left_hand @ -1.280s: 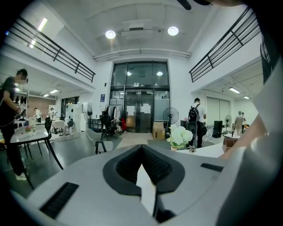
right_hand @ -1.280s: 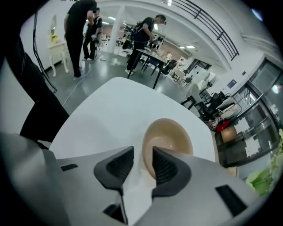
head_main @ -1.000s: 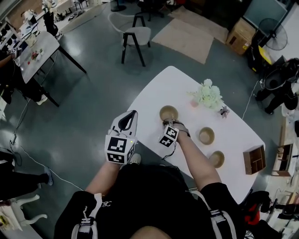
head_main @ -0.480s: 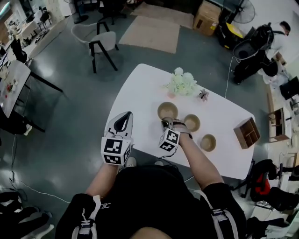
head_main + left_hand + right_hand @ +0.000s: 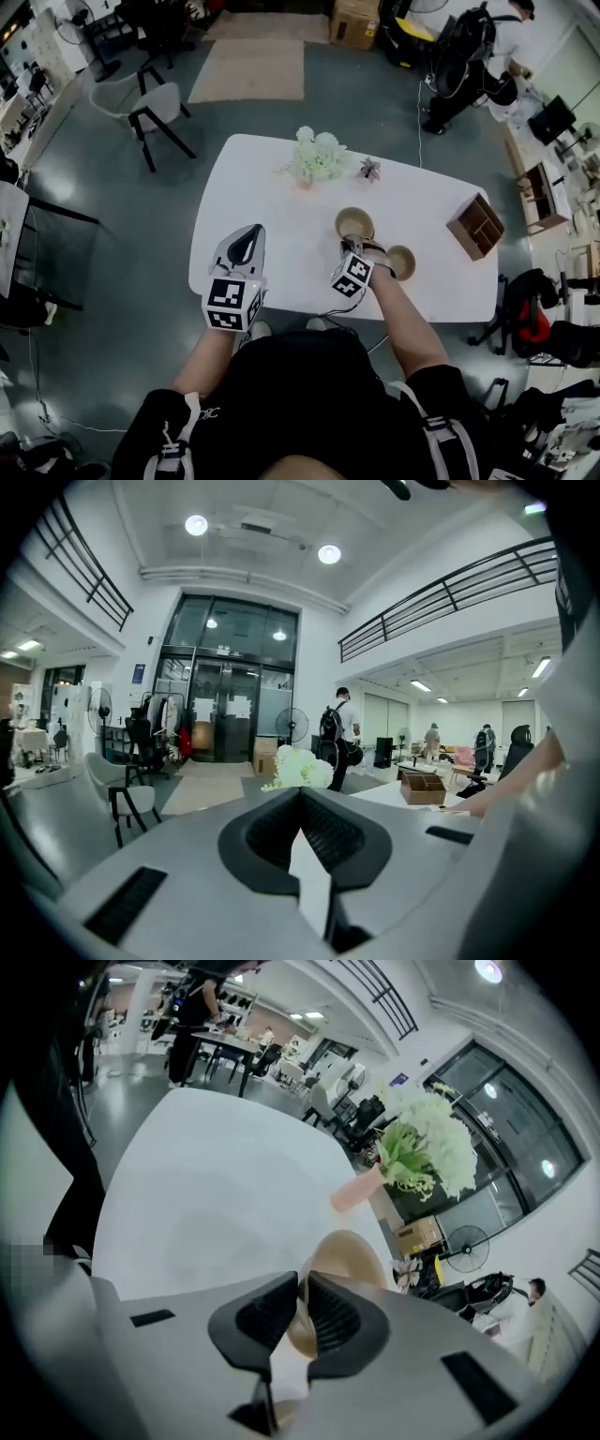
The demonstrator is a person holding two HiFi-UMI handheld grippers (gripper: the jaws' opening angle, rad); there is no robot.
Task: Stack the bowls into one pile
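the right gripper (image 5: 302, 1283) is clamping the near rim of a tan bowl (image 5: 345, 1252), with the thin edge sitting between its dark ribbed pads. the jaws have just been easing apart a little, but the pads are pressing on the rim. the bowl is looking plain and matte, light brown, round, fairly deep and empty.

in the head view the tan bowl (image 5: 354, 222) is sitting right at the tip of the right gripper (image 5: 350, 247), over the white table (image 5: 272, 187). i cannot tell whether it is resting there or raised.

two bowls are showing. the second bowl (image 5: 401, 262), the same tan, is lying just to the right of that gripper's marker cube, apart from the held one.

the left gripper (image 5: 249, 234) is hanging at the table's near left edge, well left of both bowls. its jaws are standing together with nothing between them (image 5: 300, 794).

beyond the grippers, one white-green bouquet (image 5: 314, 155) and one compartmented wooden box (image 5: 475, 226) are standing on the table.
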